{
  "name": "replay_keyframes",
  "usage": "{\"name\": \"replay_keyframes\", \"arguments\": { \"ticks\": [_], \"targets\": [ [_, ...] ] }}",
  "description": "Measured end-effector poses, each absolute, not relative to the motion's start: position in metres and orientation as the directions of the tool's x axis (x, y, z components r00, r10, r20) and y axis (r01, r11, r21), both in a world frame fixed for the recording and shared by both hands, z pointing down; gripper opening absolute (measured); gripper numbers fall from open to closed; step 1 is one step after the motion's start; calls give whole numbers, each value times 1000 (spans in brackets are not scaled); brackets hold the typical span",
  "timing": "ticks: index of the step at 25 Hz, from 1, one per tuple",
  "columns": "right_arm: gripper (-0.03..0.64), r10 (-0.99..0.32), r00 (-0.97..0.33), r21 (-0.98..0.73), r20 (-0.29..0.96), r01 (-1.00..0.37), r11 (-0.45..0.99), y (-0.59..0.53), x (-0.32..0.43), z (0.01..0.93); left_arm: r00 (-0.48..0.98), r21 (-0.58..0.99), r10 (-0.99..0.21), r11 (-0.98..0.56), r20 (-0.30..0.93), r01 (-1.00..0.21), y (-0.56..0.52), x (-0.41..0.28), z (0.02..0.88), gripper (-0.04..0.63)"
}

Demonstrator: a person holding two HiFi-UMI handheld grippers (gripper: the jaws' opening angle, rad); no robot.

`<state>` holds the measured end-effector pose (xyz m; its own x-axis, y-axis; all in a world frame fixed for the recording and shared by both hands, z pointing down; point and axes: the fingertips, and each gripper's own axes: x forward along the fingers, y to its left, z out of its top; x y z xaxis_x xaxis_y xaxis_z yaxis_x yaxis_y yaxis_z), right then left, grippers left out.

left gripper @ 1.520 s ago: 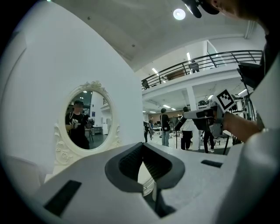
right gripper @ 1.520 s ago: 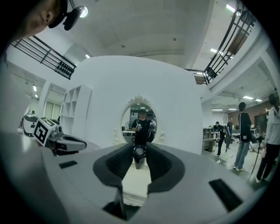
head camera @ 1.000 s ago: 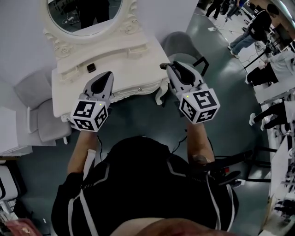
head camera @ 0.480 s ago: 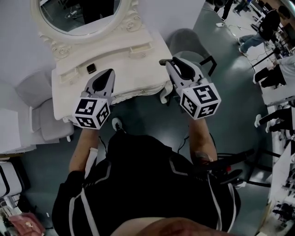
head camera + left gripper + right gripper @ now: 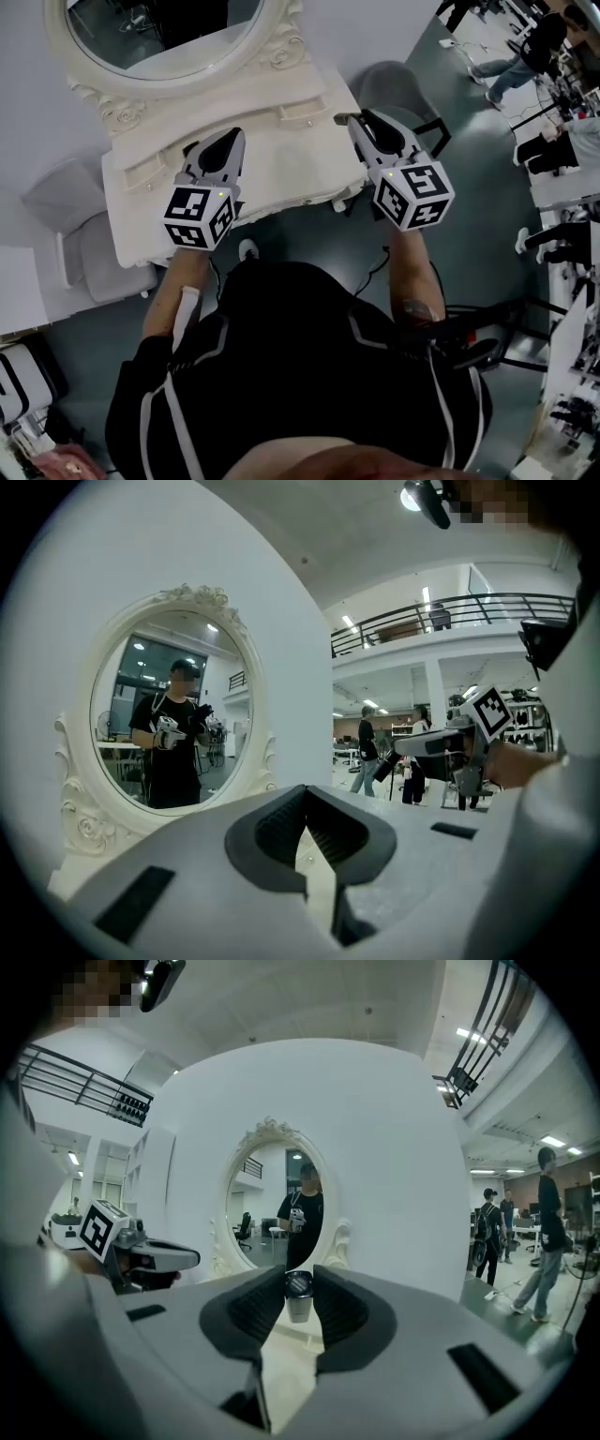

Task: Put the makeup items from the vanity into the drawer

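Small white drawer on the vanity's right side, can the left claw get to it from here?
Probably yes. The left claw hangs empty and shut over the white vanity top, and nothing visible stands between it and the small white drawer.

Person steps in on the vanity (image 5: 281, 164), which now fills more of the head view, its mirror (image 5: 159, 37) sliding up to the top edge. The left gripper (image 5: 234, 136), a second ago short of the front edge, now reaches over the tabletop. The right gripper (image 5: 349, 119) moves up level with the vanity's right end, the small capped bottle (image 5: 298, 1295) in its jaws carried along. A white shoe (image 5: 247, 249) comes into sight on the floor below the vanity's front edge
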<state>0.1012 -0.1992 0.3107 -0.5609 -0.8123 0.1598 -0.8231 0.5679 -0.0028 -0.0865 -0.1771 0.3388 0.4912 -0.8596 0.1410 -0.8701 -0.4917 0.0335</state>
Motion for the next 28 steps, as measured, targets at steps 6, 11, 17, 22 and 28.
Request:
{"name": "replay_keyframes", "arguments": {
  "ticks": [6, 11, 17, 22, 28],
  "targets": [
    [98, -825, -524, -8, 212, -845, 535, -244, 73, 329, 536, 16, -829, -541, 161, -841, -222, -110, 348, 5],
    [98, -838, -485, -50, 250, -871, 489, -273, 55, 345, 544, 41, -815, -548, 199, -836, -259, -136, 365, 3],
    [98, -846, -444, -53, 294, -892, 450, -309, 49, 368, 598, 69, -768, -600, 228, -797, -288, -147, 382, 4],
    [98, -815, -462, -58, 350, -879, 474, -341, 51, 401, 577, 89, -774, -576, 260, -813, -305, -142, 406, 5],
    [98, -739, -524, -66, 424, -831, 552, -381, 49, 443, 501, 112, -808, -492, 309, -863, -332, -138, 431, 3]
  ]
}}
